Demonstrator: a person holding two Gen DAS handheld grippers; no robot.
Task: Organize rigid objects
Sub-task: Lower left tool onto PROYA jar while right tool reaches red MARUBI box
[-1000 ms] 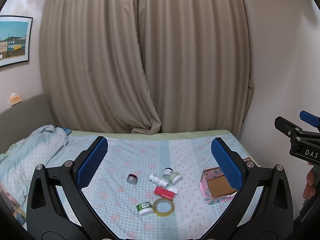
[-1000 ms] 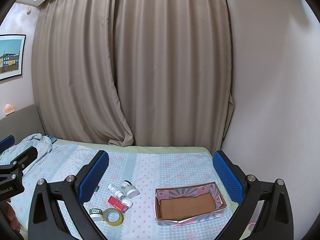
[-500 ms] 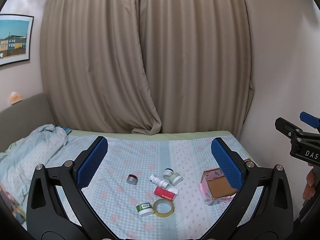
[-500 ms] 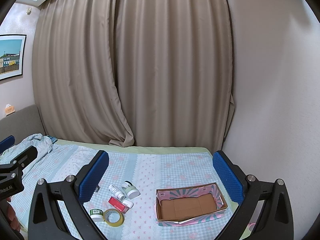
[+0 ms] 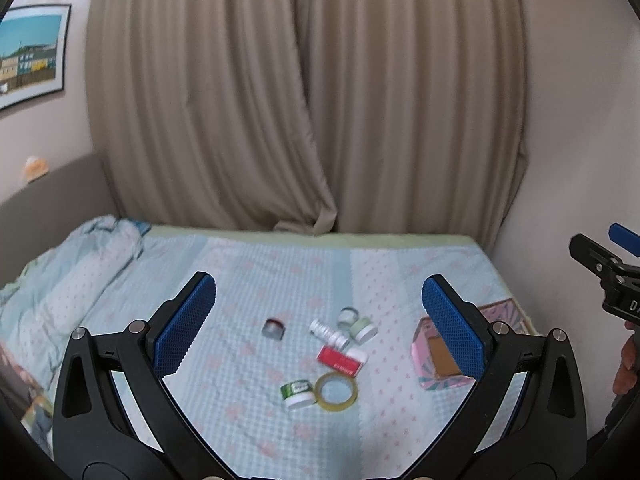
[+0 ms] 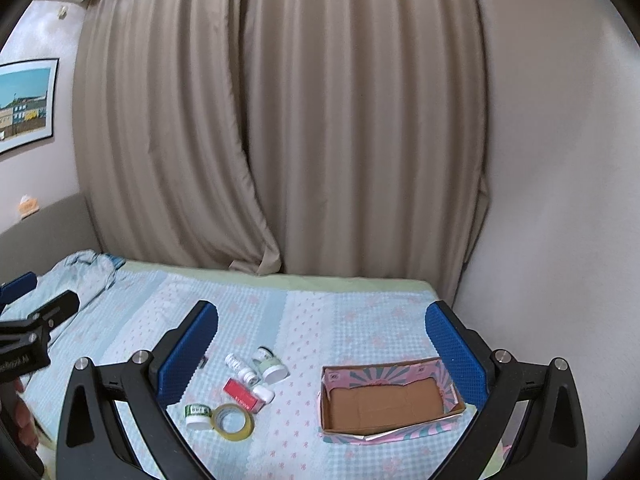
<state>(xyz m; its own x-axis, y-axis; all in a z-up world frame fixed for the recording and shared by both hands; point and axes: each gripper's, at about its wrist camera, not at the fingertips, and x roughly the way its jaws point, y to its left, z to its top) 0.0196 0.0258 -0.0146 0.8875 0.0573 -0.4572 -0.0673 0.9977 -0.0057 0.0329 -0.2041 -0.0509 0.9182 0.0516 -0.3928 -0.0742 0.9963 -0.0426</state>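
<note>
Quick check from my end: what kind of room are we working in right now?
Most likely a bedroom. The items lie on a bed with a checked light-blue sheet, a rumpled blanket is bunched at one side, and floor-length beige curtains hang behind, with a framed picture on the wall.

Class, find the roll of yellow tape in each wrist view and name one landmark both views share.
Left wrist view: the tape roll lies low and central, right of a green-labelled jar.
Right wrist view: tape roll lies lower left, beside that jar.
Shared landmark: the pink box.
</note>
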